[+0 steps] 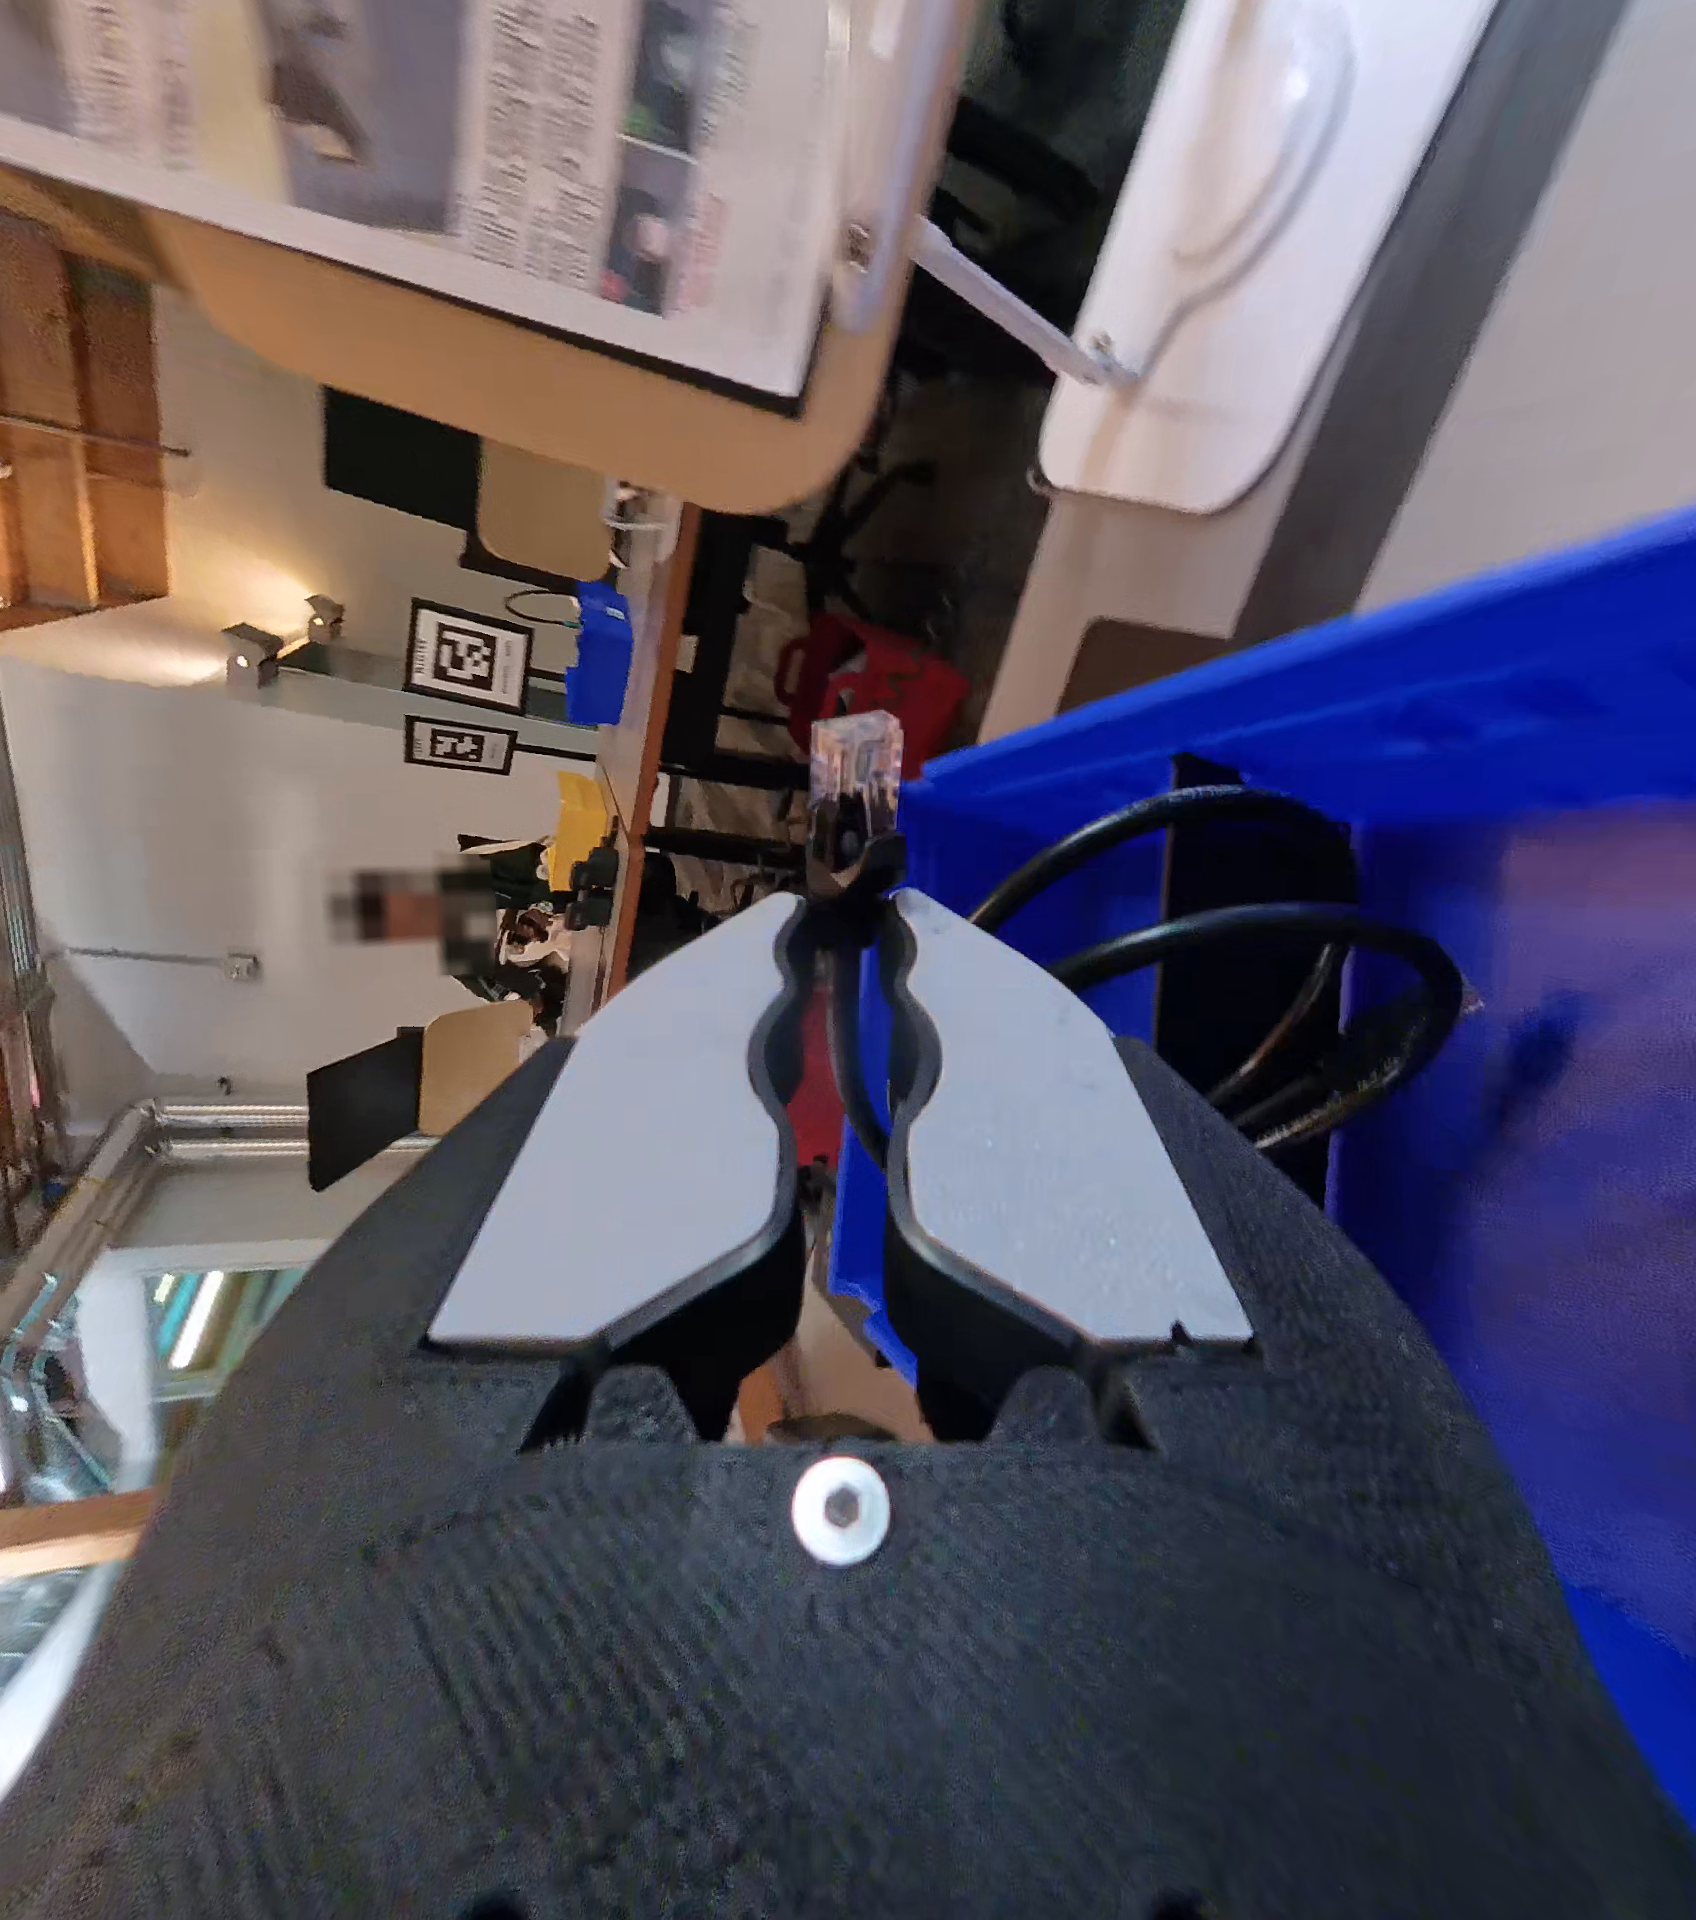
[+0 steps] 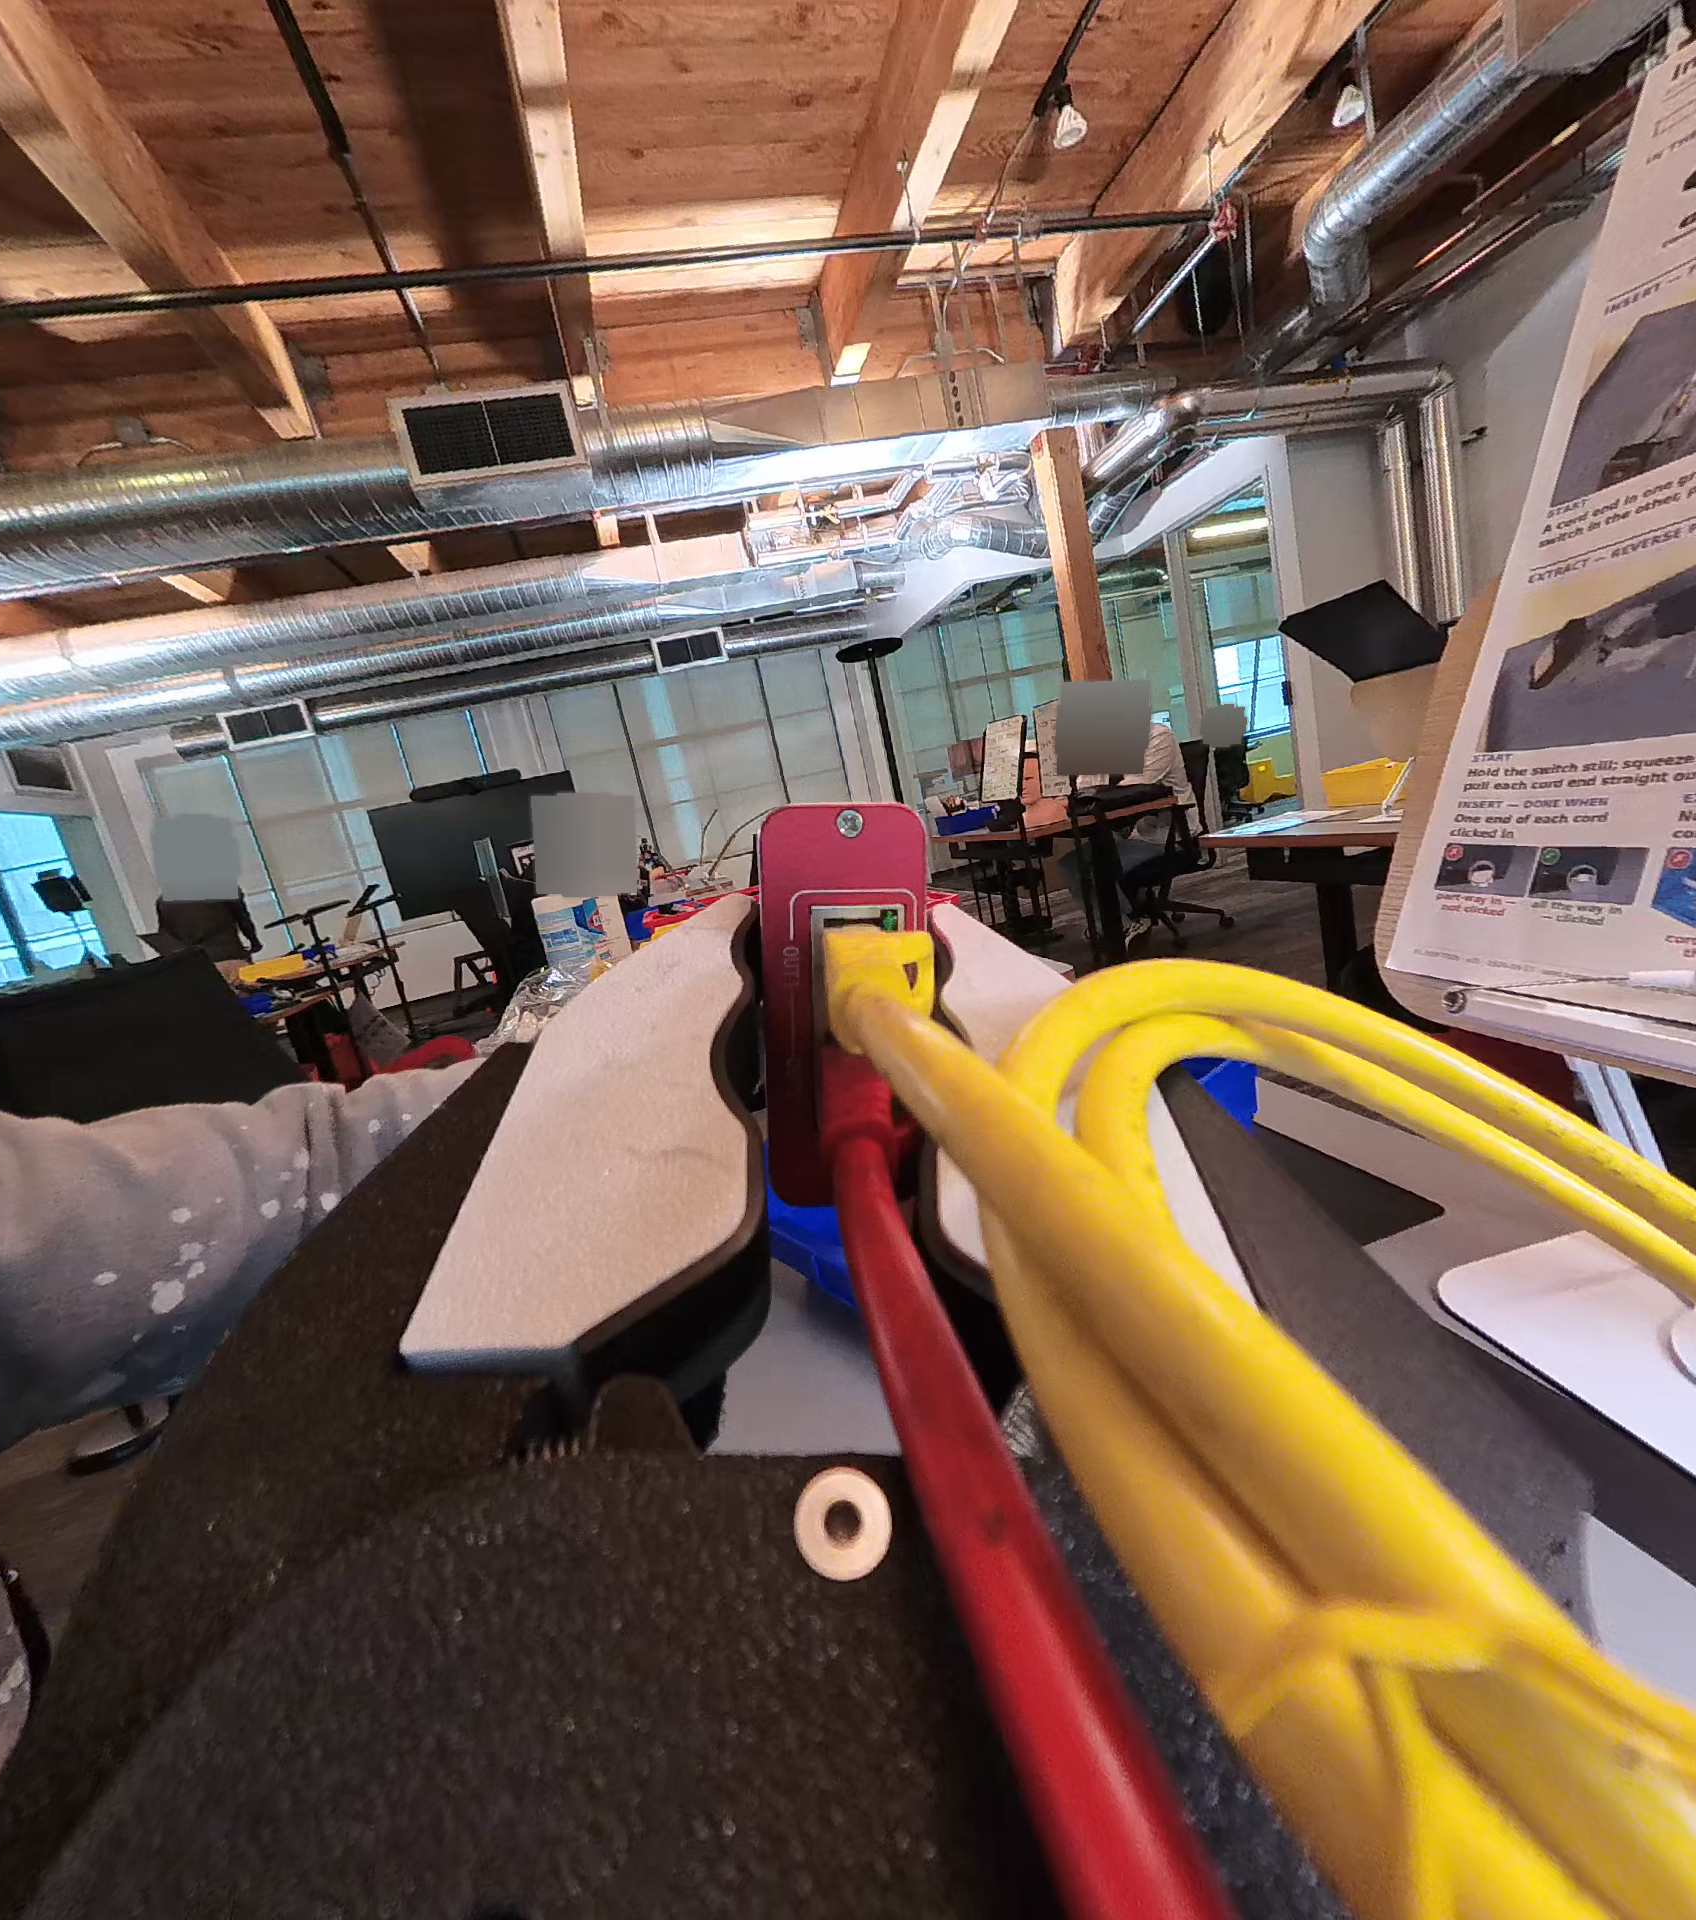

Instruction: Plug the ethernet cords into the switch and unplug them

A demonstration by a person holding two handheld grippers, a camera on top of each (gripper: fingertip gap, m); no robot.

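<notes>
In the left wrist view my left gripper (image 1: 842,906) is shut on a black ethernet cord (image 1: 849,1013). Its clear plug (image 1: 854,764) sticks out past the fingertips into the air. The cord's loops (image 1: 1270,956) lie in a blue bin (image 1: 1446,748) at the right. In the right wrist view my right gripper (image 2: 844,1023) is shut on a red switch (image 2: 842,862), held upright. A yellow cord (image 2: 1135,1195) is plugged into its upper port by its yellow plug (image 2: 875,961). A red cord (image 2: 937,1382) is plugged into the port below.
A tilted instruction board (image 2: 1633,582) stands at the right in the right wrist view and shows at the top of the left wrist view (image 1: 532,177). A person's grey speckled sleeve (image 2: 96,1226) is at the left. A white table (image 2: 1592,1340) lies below right. Desks and people sit far behind.
</notes>
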